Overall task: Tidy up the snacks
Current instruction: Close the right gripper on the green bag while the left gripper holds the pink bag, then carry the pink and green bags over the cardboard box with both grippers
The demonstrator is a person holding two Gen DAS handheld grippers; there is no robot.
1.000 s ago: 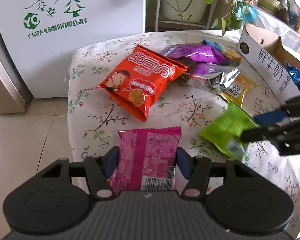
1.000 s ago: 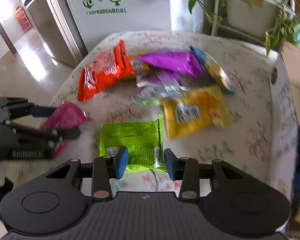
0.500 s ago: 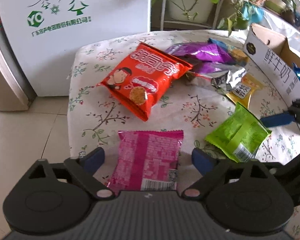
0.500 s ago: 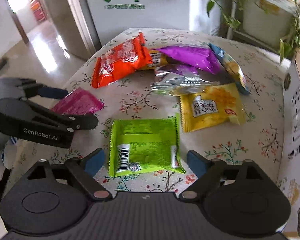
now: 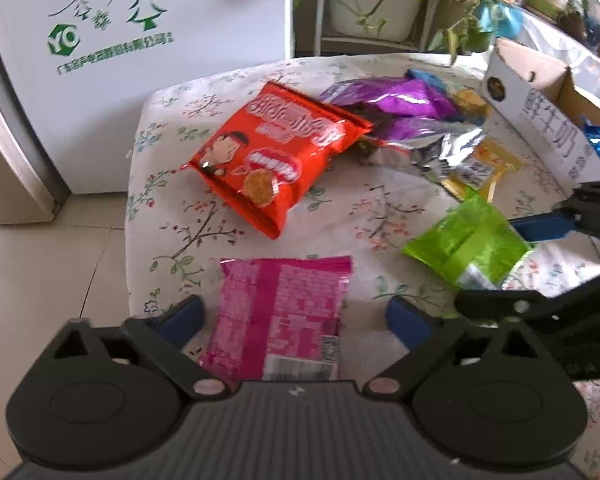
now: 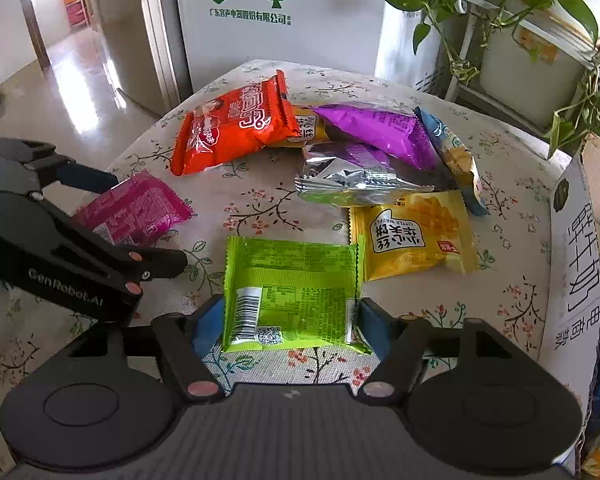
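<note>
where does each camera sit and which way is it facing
Left wrist: on the left gripper, looking along its open fingers at the flat pink foil snack packet; the right gripper shows at right.
Right wrist: on the right gripper, facing the flat green foil snack packet; the left gripper shows at left.
Shared: both packets, the red snack bag.

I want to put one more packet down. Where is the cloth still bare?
Bare cloth lies between the red bag, pink packet and green packet, and between the yellow packet and the box. The purple bag pile behind is crowded.
</note>
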